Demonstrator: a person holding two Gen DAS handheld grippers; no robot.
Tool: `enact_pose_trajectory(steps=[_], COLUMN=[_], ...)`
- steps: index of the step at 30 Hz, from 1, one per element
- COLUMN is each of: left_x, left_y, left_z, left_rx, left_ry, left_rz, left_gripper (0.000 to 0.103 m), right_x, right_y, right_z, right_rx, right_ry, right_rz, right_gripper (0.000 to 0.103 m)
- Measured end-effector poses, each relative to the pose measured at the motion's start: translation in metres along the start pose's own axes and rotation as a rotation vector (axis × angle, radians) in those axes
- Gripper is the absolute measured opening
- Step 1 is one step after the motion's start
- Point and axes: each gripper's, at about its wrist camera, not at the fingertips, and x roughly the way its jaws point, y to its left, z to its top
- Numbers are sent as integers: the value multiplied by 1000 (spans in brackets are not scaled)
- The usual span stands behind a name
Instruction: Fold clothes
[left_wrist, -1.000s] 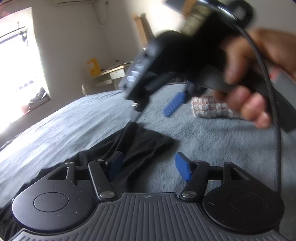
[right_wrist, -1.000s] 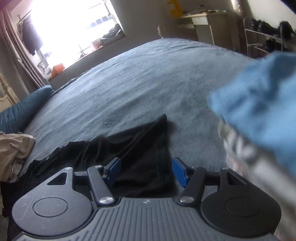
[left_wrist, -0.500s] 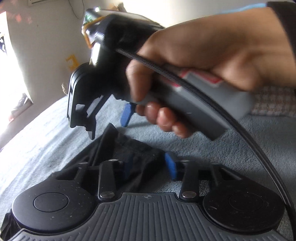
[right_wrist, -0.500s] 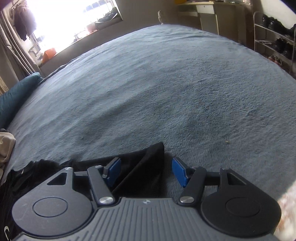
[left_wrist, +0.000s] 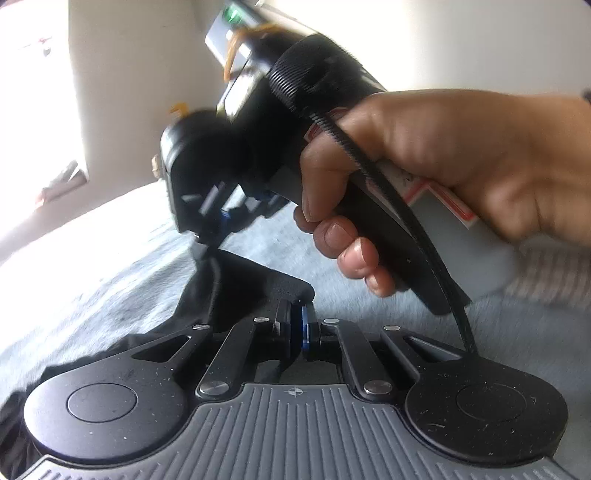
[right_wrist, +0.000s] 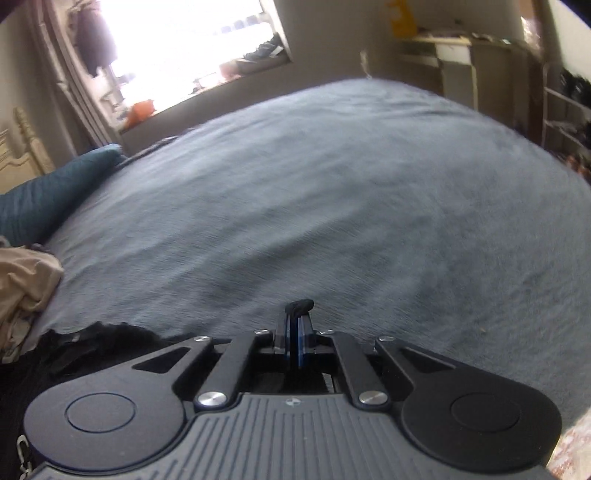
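Between my two tools runs the near edge of the black garment (left_wrist: 255, 291), jaws just closed on it: my left gripper (left_wrist: 301, 325) pinches one corner, my right gripper (right_wrist: 297, 332) the other. From that edge the cloth trails leftward onto the grey bedspread (right_wrist: 332, 206), so I judge the fold goes across.

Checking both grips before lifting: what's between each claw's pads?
Black cloth in both. The left claw pinches a corner of the black garment in the left wrist view; the right claw clamps a fold in the right wrist view.
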Motion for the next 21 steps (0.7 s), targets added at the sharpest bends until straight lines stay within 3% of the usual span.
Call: enact_pose_trajectory(steps=[7,12,13,16,19,21], left_x=[-51,-75,-77,-87,-106,-115], left_y=[40,70,76,97,113,121], left_z=[-8,-37,-44,-64,-78,-82], left_rx=[-195,-323,-360,-486,-599,-645], left_ry=[-45,40,73,125,117,112], left_rz=[36,45,46,23,-1,-3], left_gripper=[4,6,8,30,36,38], right_x=[-5,23,30,38,2,-43], right_y=[100,163,171,183,170,143], right_z=[9,-15,-21,-36,-34,-28], right_rx=[-220,-350,-362,-367,-313,-207], right_ry=[15,90,113,168,96,39], right_rz=[94,150,157,173,224,258], right_gripper=[4,5,8,48,52,52])
